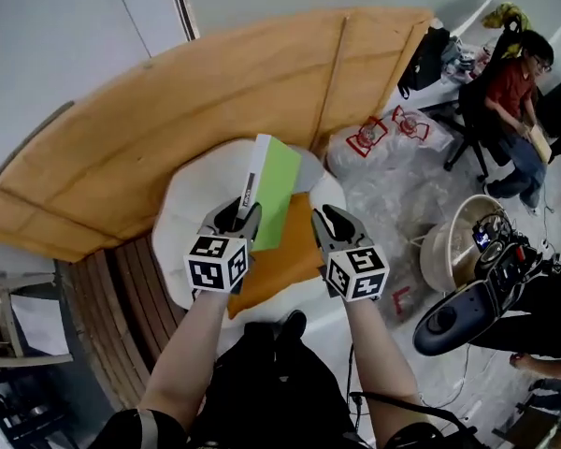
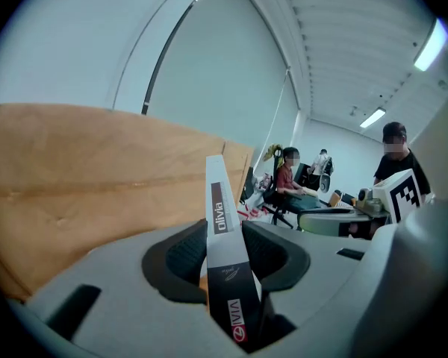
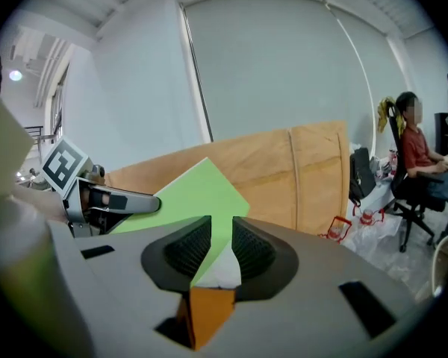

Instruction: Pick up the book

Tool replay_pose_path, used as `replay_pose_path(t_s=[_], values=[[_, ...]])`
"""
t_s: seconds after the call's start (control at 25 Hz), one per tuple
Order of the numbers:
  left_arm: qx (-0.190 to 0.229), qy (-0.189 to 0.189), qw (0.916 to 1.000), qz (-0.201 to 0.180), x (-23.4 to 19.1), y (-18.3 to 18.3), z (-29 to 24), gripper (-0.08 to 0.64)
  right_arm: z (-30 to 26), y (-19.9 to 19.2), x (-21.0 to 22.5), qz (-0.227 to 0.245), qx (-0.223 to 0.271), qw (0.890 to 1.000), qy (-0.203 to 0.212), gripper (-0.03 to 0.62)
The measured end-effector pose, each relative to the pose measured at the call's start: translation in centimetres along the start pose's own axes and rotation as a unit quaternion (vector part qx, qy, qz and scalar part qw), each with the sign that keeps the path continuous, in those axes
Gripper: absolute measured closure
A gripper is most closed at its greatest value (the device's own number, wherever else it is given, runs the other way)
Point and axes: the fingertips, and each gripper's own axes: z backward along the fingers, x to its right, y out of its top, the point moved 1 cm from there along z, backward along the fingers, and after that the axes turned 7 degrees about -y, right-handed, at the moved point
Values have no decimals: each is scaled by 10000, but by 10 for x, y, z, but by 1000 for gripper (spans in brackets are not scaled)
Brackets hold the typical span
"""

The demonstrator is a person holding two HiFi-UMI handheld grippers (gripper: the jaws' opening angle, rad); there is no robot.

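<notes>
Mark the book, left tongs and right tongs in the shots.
book (image 1: 279, 190): head view, green cover.
left tongs (image 1: 238, 211): head view, midway between tips, at the spine.
right tongs (image 1: 329, 213): head view, midway between tips.

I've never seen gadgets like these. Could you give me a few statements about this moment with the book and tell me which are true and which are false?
1. The left gripper is clamped on the spine of the book. True.
2. The book's cover is red. False: the cover is bright green and the spine is white and grey.
3. The right gripper also grips the book. False: it is beside the book and nothing is pressed between its jaws.
4. The book lies flat on a surface. False: it stands on edge, held up in the left gripper.
5. A person sits on a chair in the background. True.
</notes>
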Motion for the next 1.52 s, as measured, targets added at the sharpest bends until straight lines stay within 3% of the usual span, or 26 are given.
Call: replay_pose_path(t_s=[0.16, 0.32, 0.72, 0.96, 1.52], values=[[507, 18, 9985, -190, 32, 52, 44, 411, 44, 58, -11, 80, 532, 9986, 6, 515], [959, 106, 9931, -663, 58, 101, 79, 411, 74, 106, -25, 240, 1000, 9947, 52, 515], [1958, 60, 9734, -1187, 103, 188, 145, 411, 117, 183, -51, 540, 1778, 9824, 210, 515], [2230, 47, 9659, -1312, 116, 208, 162, 411, 129, 210, -54, 636, 2126, 9749, 186, 517], [2280, 89, 9651, -1287, 98, 224, 169, 413, 116, 221, -65, 854, 2086, 9742, 121, 517]])
